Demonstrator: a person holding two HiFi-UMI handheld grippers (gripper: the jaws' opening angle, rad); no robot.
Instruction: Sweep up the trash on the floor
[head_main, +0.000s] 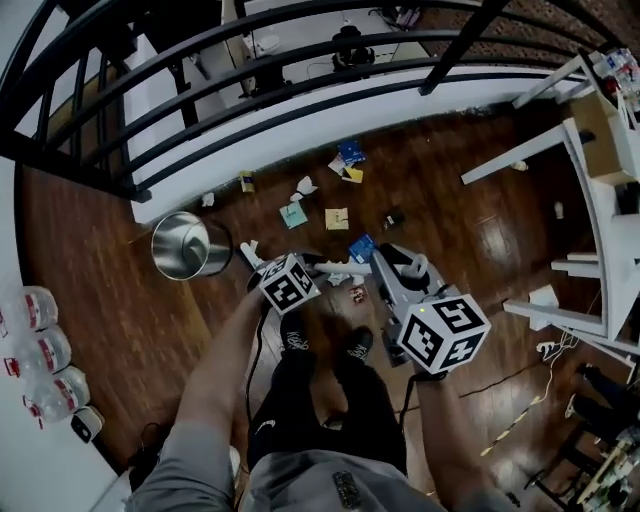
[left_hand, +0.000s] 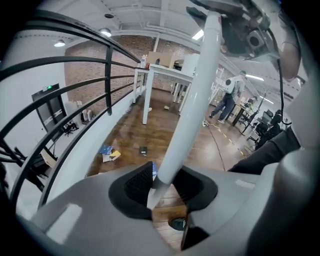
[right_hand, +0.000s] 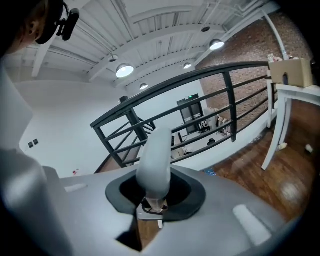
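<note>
Clamped on a white pole (left_hand: 192, 100), the left gripper (left_hand: 162, 187) is seen with its pads pressed to either side of the shaft, which runs from the jaws toward the upper right of the left gripper view. The right gripper (right_hand: 155, 192) is likewise closed on a short white handle (right_hand: 155, 160) with a rounded end, at the centre of the right gripper view. Whether pole and handle belong to one sweeping tool cannot be told, and no brush head is made out in any view.

The trash (head_main: 337, 218) is scattered over the wooden floor (head_main: 130, 320) in the middle of the head view, between the person's shoes (head_main: 295, 338) and the white ledge under the black railing (head_main: 300, 60). None of it is gathered yet, so the step in hand is judged to be the approach, with the tool carried ahead of the body and sweeping not begun. The next move likely calls for the working end to be lowered to the floor beyond the farthest pieces and drawn back, so the scatter is pulled into one heap.

Counted: two grippers; about ten pieces of trash, two of them blue packets; one metal bin (head_main: 180, 245), left of the trash; three bottles (head_main: 35, 350) at the left edge.
</note>
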